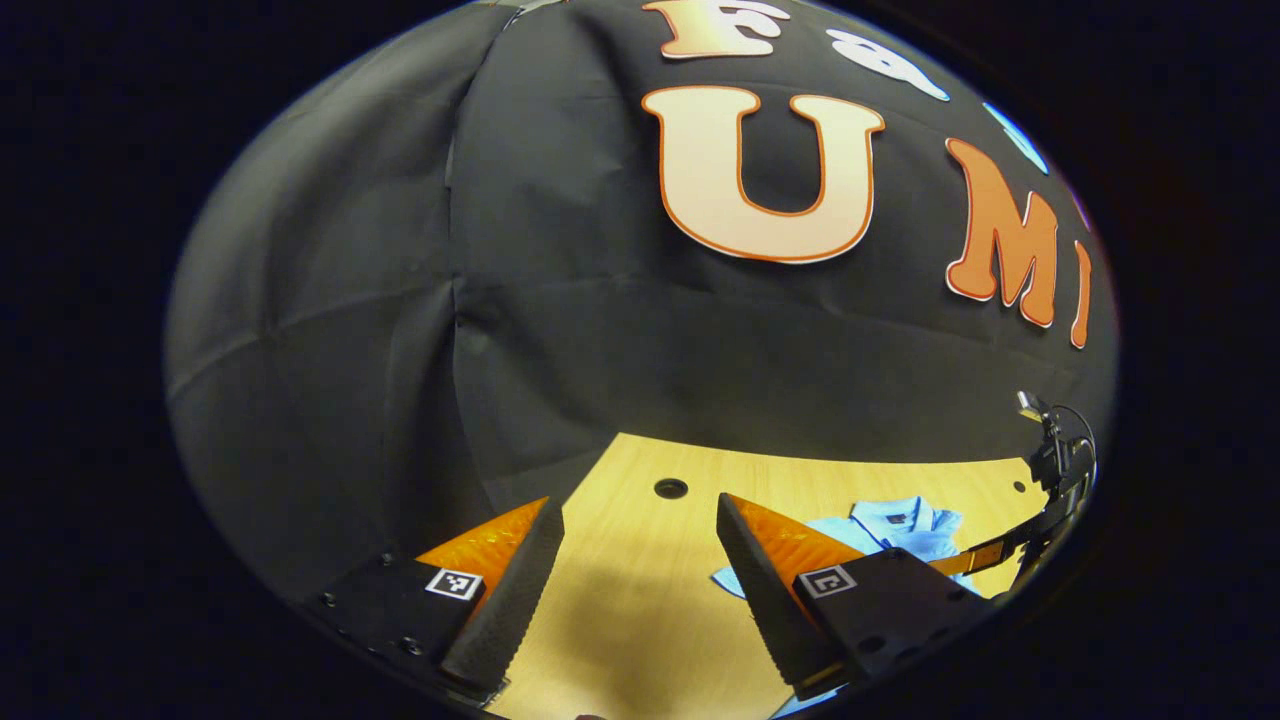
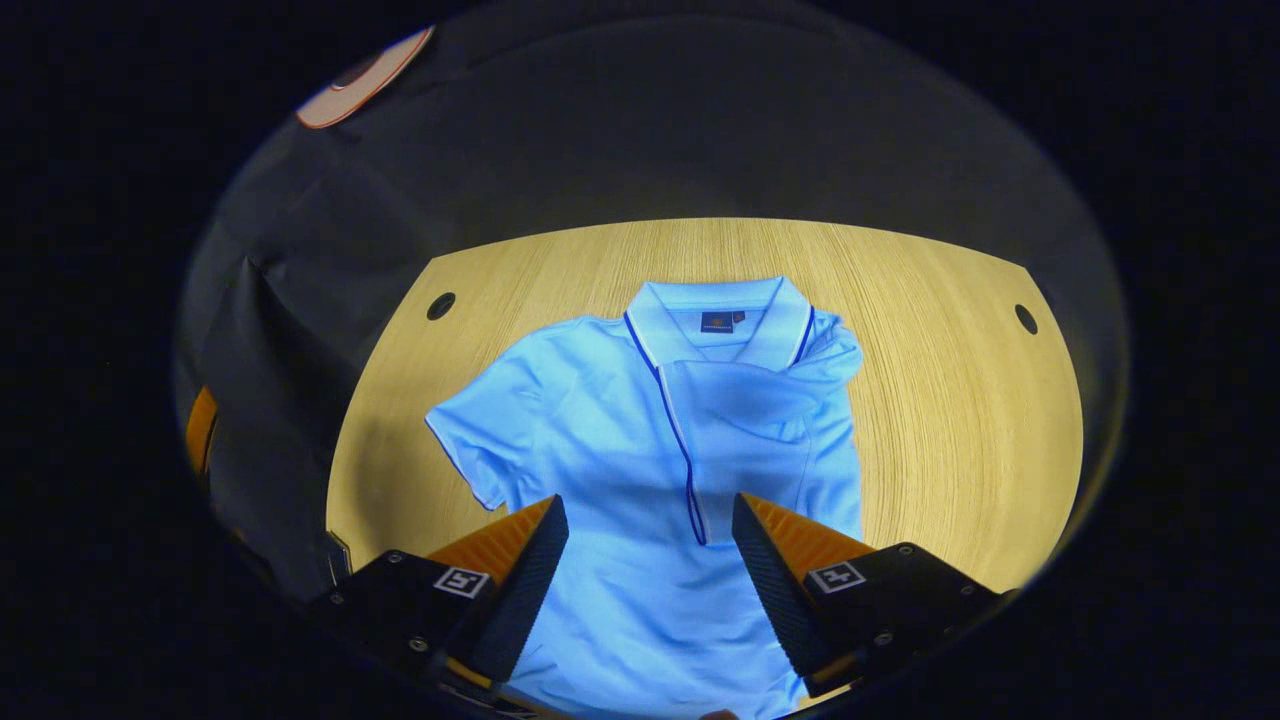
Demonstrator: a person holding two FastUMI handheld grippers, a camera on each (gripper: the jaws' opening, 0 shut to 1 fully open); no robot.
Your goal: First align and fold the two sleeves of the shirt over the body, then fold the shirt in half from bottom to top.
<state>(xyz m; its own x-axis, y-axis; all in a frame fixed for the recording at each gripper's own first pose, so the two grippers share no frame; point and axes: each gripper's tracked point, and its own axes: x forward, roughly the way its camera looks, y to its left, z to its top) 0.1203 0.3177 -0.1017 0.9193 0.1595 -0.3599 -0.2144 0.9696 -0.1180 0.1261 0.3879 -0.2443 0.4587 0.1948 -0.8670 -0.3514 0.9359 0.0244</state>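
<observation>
Polo shirt [image 2: 640, 440], light blue, lies flat on the wooden table [image 2: 950, 380], one sleeve already folded over the body, the other sleeve [image 2: 480, 430] spread out. Right gripper [image 2: 650, 560] hovers above it, jaws wide; left gripper [image 1: 640, 570] wide too, over bare table.

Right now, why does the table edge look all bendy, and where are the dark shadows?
In the right gripper view, the fisheye lens bows the wooden table edge into a curve, and a soft shadow lies left of the light blue polo shirt. In the left gripper view, a blurry shadow darkens the wood between the left gripper fingers.
</observation>
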